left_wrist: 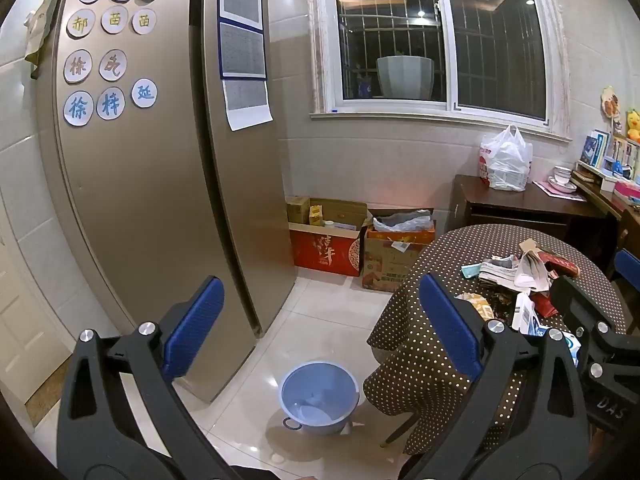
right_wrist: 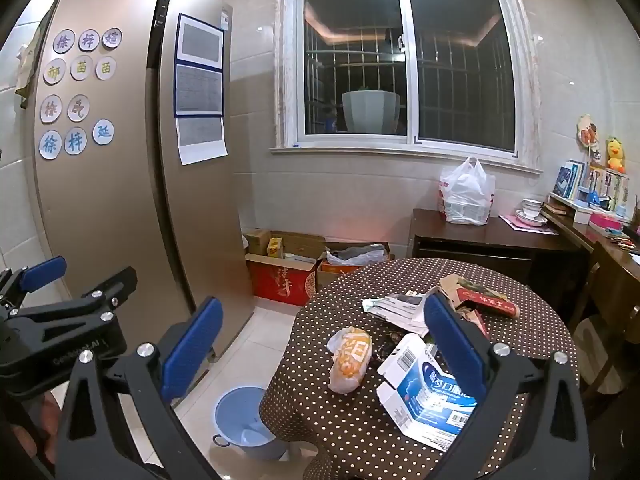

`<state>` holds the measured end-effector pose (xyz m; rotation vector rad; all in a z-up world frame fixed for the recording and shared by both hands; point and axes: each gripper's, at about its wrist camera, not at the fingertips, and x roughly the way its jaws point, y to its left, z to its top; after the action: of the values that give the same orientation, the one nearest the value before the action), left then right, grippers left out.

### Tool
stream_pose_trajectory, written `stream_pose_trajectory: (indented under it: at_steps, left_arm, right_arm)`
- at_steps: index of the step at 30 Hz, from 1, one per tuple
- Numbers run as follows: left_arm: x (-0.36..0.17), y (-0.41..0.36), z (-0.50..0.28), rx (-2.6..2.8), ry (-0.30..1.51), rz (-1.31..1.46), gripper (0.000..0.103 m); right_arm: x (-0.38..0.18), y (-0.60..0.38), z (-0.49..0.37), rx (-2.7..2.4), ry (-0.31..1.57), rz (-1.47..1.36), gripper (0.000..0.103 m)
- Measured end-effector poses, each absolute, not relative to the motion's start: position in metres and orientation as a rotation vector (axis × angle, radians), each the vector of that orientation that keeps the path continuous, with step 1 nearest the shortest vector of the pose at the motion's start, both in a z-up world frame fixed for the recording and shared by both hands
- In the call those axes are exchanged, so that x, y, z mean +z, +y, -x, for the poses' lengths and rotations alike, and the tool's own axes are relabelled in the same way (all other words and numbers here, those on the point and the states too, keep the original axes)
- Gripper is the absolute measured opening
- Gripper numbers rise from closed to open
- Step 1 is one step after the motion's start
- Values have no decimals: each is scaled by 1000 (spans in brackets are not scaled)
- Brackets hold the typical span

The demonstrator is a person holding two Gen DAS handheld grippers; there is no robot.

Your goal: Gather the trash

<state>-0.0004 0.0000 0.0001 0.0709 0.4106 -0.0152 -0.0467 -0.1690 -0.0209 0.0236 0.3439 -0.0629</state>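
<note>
Counter (right_wrist: 360, 432) carries the trash pile; blue bin (right_wrist: 244, 420) on floor beside it. Both my jaws wide open, empty. Best start: right gripper (right_wrist: 320, 344) onto the orange wrapper (right_wrist: 350, 360), squeeze mid-body, then carry down to the bin

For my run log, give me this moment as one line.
left gripper: open, empty | right gripper: open, empty | trash: on table | blue bin: on floor beside table
</note>
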Motion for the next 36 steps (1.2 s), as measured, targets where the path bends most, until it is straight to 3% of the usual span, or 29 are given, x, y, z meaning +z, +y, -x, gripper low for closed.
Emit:
stream_pose_trajectory:
  at_steps: [36]
  left_arm:
    - [-8, -10, -13, -26, 452, -93, 96]
  right_arm:
    - [-29, -190, 36, -55, 374, -72, 99]
